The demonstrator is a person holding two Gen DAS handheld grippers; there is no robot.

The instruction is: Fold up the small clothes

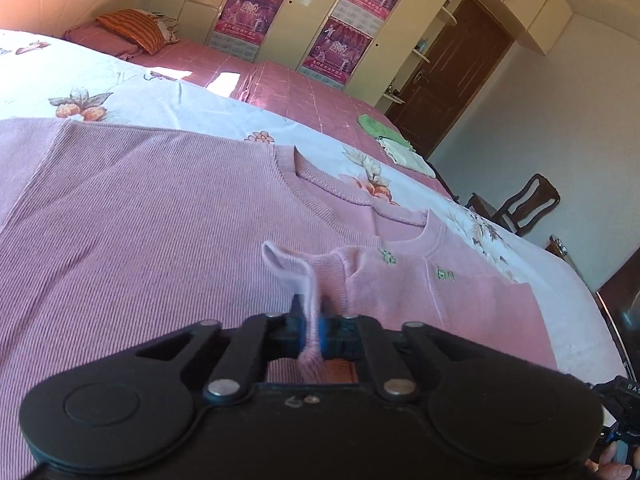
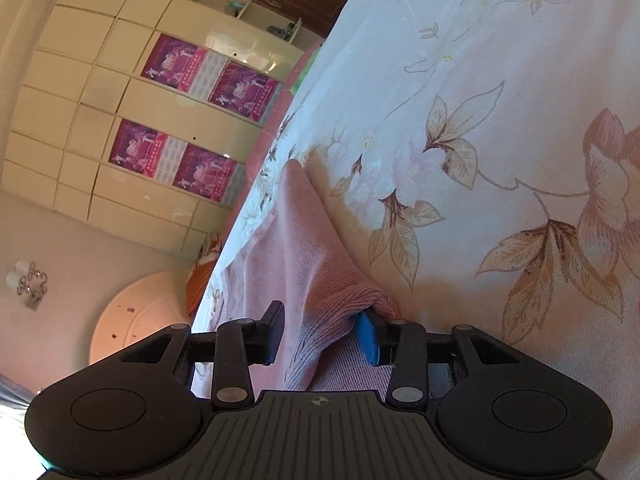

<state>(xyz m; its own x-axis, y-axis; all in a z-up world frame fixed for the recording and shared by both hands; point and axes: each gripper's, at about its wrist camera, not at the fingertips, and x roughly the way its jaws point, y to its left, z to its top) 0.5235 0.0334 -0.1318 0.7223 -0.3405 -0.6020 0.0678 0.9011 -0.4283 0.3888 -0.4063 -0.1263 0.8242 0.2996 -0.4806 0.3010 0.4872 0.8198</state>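
A small pink top [image 1: 472,296] with green embroidery lies on a larger ribbed mauve sweater [image 1: 140,216] on the floral bed sheet [image 1: 168,100]. My left gripper [image 1: 312,320] is shut on a fold of the small pink top, which sticks up between the blue pads. In the right wrist view my right gripper [image 2: 320,328] stands open around a ridge of the pink top [image 2: 304,240]; the cloth touches the right blue pad [image 2: 368,340] and lies apart from the left pad. The sheet [image 2: 480,120] fills the right side.
A pink bedspread [image 1: 300,96] with pillows [image 1: 136,30] lies behind the sheet. Green and white cloths [image 1: 392,140] sit at its far edge. A wardrobe with posters [image 1: 256,12], a brown door [image 1: 452,76] and a wooden chair [image 1: 520,204] stand beyond the bed.
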